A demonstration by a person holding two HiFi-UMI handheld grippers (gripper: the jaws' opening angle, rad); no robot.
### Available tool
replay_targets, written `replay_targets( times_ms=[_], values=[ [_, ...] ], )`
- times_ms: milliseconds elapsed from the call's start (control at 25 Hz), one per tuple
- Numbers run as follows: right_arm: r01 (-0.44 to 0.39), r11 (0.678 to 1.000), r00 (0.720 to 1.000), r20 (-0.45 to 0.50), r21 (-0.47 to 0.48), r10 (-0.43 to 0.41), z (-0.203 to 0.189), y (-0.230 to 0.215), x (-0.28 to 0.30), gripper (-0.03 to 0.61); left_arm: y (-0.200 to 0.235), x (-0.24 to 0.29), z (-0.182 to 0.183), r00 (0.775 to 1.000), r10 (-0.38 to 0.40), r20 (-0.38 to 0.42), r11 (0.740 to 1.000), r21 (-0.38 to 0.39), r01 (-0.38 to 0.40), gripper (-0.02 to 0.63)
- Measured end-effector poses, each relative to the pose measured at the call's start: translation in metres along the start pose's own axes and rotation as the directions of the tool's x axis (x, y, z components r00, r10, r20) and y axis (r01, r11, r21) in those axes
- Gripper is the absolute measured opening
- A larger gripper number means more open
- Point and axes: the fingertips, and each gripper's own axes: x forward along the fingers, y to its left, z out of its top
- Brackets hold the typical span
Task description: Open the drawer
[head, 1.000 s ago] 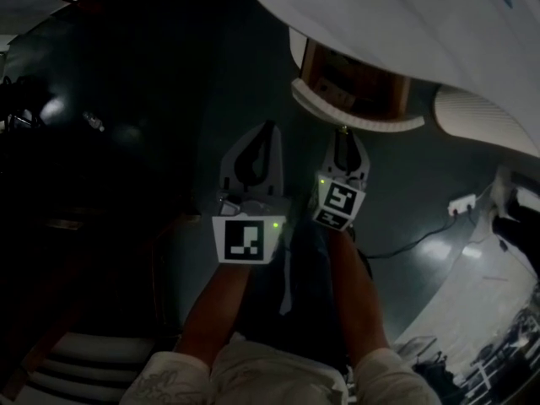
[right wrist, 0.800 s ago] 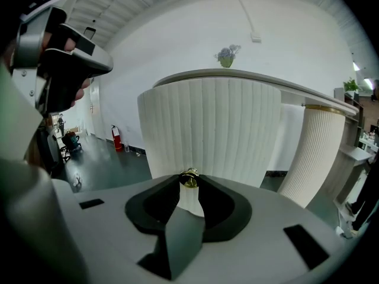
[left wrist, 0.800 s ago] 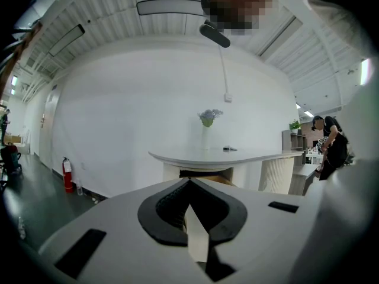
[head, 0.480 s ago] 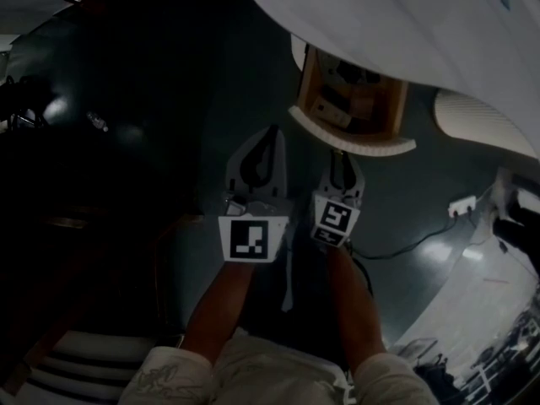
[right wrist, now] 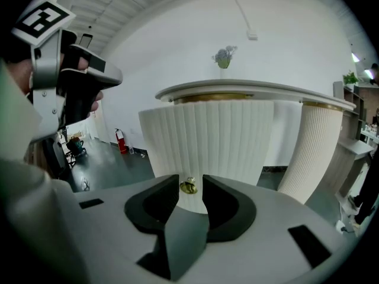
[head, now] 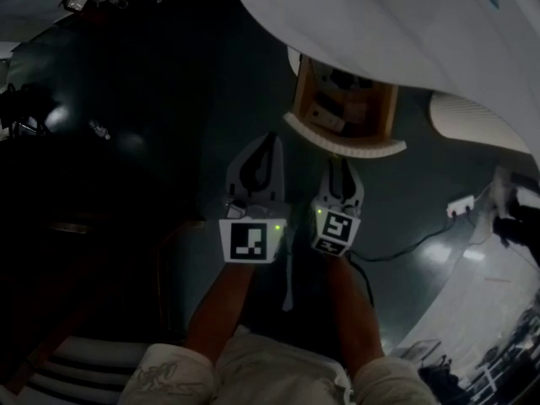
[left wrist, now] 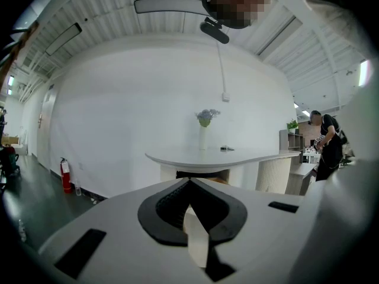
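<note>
The drawer (head: pixel 342 106) sticks out from under the white round table (head: pixel 380 24). Its wooden inside holds several small items, and its ribbed white front (head: pixel 342 146) faces me. My right gripper (head: pixel 340 160) is at the middle of that front. In the right gripper view the gripper (right wrist: pixel 190 180) is shut on the small brass knob (right wrist: pixel 189 186) of the ribbed front (right wrist: pixel 219 141). My left gripper (head: pixel 272 138) hangs beside it on the left, apart from the drawer. In the left gripper view its jaws (left wrist: pixel 189 180) meet at the tips with nothing held.
A ribbed white column (head: pixel 481 121) stands right of the drawer. A power strip and its cable (head: pixel 460 202) lie on the dark floor at right. White steps (head: pixel 84 353) are at lower left. A vase (left wrist: pixel 204 129) stands on the table; a person (left wrist: pixel 327 149) is far right.
The drawer has slid farther out from under the table, showing more of its wooden inside. My right gripper has drawn back toward me with the knob; the left one stayed alongside.
</note>
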Motion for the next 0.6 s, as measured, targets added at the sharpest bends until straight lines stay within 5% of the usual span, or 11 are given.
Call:
replay_targets(
  times_ms=[600],
  values=[
    [-0.012,0.999,0.956,0.291,-0.036,0.022,0.19,-0.01,-0.097,0.109,-0.017,-0.017,0.118,0.994,-0.026,0.103,1.0,0.016,0.025,0.002]
  ],
)
